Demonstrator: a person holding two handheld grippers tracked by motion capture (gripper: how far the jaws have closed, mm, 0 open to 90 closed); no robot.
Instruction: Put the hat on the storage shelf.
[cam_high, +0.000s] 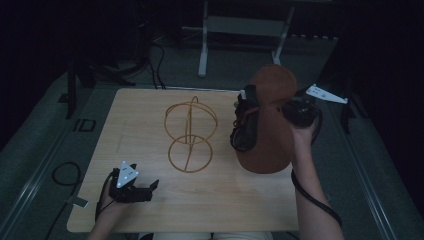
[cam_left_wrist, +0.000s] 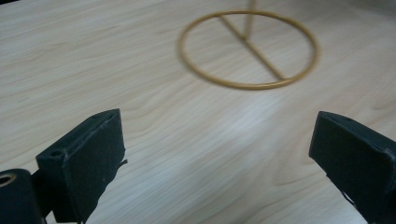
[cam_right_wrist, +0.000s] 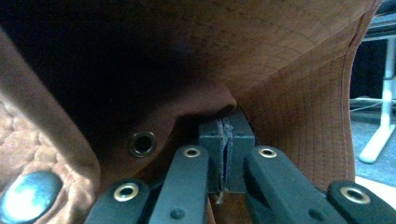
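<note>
A gold wire stand (cam_high: 190, 132) of two rings on an upright hoop stands mid-table; its flat base ring (cam_left_wrist: 247, 49) lies ahead of my left gripper. That left gripper (cam_high: 140, 182) (cam_left_wrist: 219, 140) hovers low over the table's near left corner, open, with nothing between its fingers. A brown suede cap (cam_high: 270, 130) hangs above the table's right side. In the right gripper view my right gripper (cam_right_wrist: 226, 140) is shut on a fold of fabric inside the cap (cam_right_wrist: 289, 70), beside a metal eyelet (cam_right_wrist: 142, 143). The hand (cam_high: 302, 132) that holds that gripper is behind the cap.
The light wooden table (cam_high: 225, 200) stands on grey flooring. A white desk frame (cam_high: 202, 50) is behind it, and cables (cam_high: 65, 172) lie on the floor at left. The room around is dark.
</note>
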